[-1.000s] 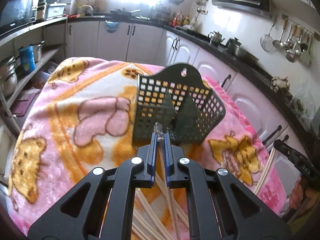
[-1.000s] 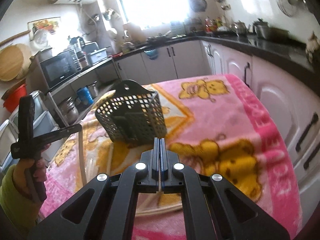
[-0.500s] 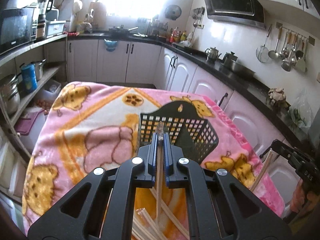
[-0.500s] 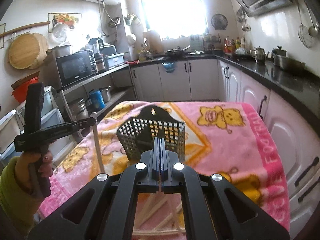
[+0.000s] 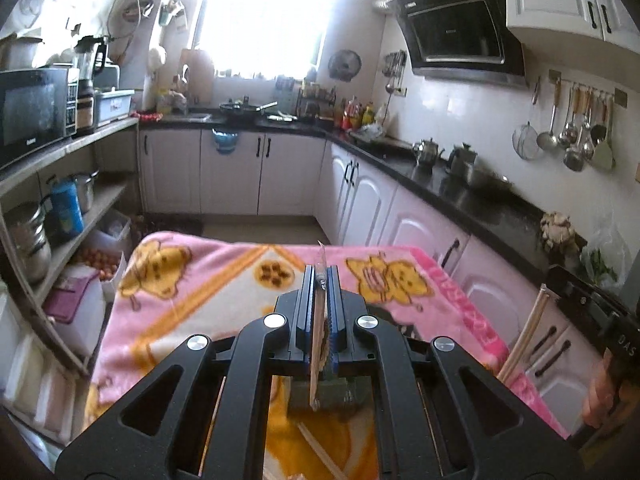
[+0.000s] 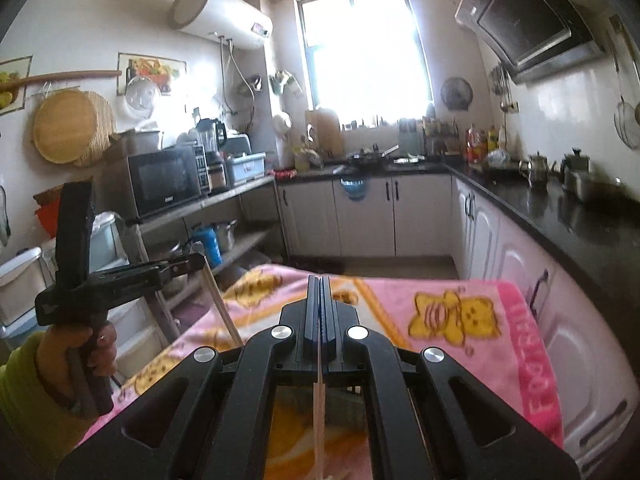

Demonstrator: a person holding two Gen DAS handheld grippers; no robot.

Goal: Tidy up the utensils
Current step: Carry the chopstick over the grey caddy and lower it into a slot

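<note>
Here two tongs, left tongs and right tongs, each pinch wrapped chopsticks above one basket.

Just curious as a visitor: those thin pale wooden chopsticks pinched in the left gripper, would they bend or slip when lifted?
The thin pale wooden chopsticks look straight below the left gripper, so probably stiff. They seem light, being so slender. Pinched near one end only, they might swing or slip.
</note>
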